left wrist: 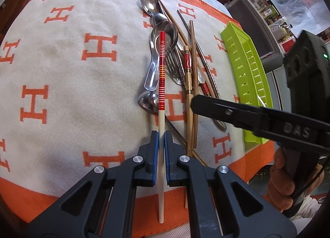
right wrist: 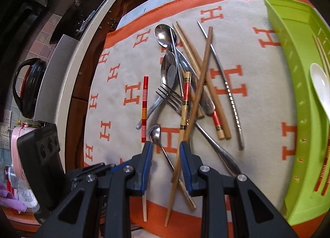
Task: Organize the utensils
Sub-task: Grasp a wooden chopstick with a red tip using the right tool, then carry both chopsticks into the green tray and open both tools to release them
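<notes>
My left gripper (left wrist: 161, 134) is shut on a red-striped chopstick (left wrist: 162, 77), held above the pile of utensils. It also shows in the right wrist view (right wrist: 145, 105). The pile (right wrist: 185, 85) on the cloth holds metal spoons, a fork (right wrist: 168, 94), wooden chopsticks and a metal chopstick (right wrist: 225, 85). My right gripper (right wrist: 166, 145) is open above the near end of the pile, with a small spoon (right wrist: 155, 133) and a brown chopstick (right wrist: 193, 101) between its fingers; it also shows in the left wrist view (left wrist: 195, 105). A green tray (right wrist: 297, 56) at right holds a white spoon (right wrist: 319, 85) and chopsticks.
An orange and cream cloth (left wrist: 72, 62) with H letters covers the table. The green tray (left wrist: 247, 68) lies along its right edge. A kitchen counter with a black kettle (right wrist: 26, 87) and pans stands beyond the table's left side.
</notes>
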The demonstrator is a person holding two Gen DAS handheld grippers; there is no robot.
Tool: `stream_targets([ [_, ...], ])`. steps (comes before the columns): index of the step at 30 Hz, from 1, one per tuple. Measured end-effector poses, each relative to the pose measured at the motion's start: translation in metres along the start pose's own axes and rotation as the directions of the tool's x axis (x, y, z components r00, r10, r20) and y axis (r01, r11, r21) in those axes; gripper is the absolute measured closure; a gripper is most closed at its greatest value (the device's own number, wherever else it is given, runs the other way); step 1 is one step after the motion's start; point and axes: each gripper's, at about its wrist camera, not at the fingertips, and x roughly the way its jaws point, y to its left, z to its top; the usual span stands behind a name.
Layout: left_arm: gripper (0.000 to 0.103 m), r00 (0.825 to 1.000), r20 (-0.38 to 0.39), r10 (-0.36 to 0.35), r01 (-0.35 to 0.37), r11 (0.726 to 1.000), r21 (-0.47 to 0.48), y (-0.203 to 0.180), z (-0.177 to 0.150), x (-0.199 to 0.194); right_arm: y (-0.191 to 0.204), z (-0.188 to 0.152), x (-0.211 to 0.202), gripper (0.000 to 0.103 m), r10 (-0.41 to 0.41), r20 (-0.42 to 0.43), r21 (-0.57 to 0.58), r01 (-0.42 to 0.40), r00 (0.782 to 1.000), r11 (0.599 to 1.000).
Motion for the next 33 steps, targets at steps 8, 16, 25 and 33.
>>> stream_targets([
  [8, 0.099, 1.000, -0.002, -0.011, 0.011, 1.000, -0.005, 0.001, -0.001, 0.001, -0.004, 0.003, 0.013, 0.076, -0.035, -0.031, 0.027, 0.036, 0.999, 0.999],
  [16, 0.099, 1.000, 0.002, -0.015, 0.015, 1.000, -0.012, 0.004, -0.001, 0.000, 0.003, 0.001, 0.014, 0.076, -0.063, -0.031, 0.002, 0.063, 0.998, 0.998],
  [25, 0.099, 1.000, 0.003, -0.018, 0.018, 1.000, -0.013, 0.004, -0.002, 0.000, 0.015, 0.001, 0.016, 0.076, -0.074, -0.032, -0.027, 0.073, 0.997, 0.997],
  [33, 0.099, 1.000, 0.002, -0.024, 0.024, 1.000, -0.016, 0.006, -0.001, -0.001, 0.018, -0.003, 0.033, 0.076, -0.153, -0.068, -0.053, 0.150, 0.986, 0.987],
])
